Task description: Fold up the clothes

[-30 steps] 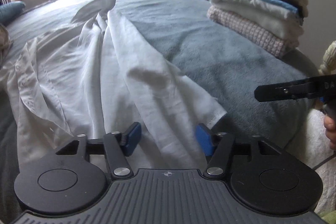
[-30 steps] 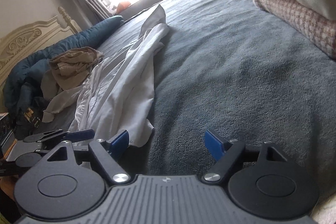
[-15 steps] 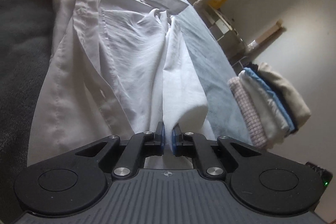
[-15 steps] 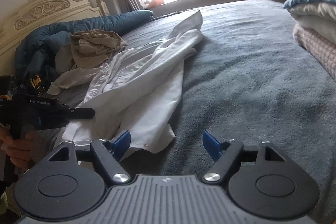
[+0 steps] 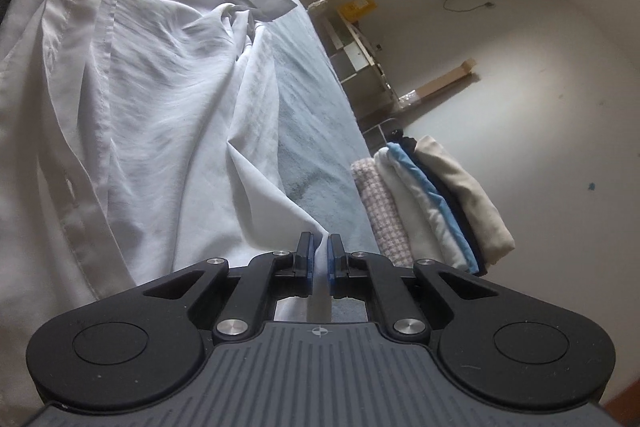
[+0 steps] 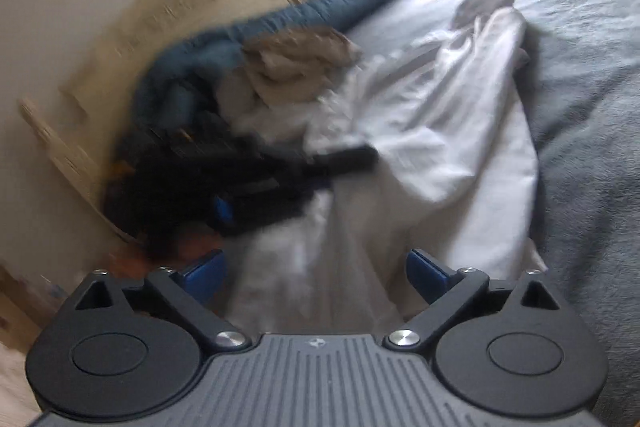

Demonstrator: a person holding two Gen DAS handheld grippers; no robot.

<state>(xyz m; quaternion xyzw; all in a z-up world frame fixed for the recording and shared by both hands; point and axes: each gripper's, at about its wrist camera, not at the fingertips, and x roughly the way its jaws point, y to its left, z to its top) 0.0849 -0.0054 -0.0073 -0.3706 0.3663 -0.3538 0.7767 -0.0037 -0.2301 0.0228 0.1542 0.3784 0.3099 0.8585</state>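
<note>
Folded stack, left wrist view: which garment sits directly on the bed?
The pink-and-white checked knit, touching the grey bedcover. The white, blue, dark and cream pieces lie above it.

Each black claw (image 5: 319,259) has blue pads, silver screws, ribbed grey housing.

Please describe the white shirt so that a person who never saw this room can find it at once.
Look at the bed with the grey-blue cover. The white shirt lies spread and wrinkled across it, one corner pinched in the shut left hand-held gripper. Unlike the folded stack near the bed's edge and the crumpled beige garment by the headboard, it is unfolded, with a stitched button band.
</note>
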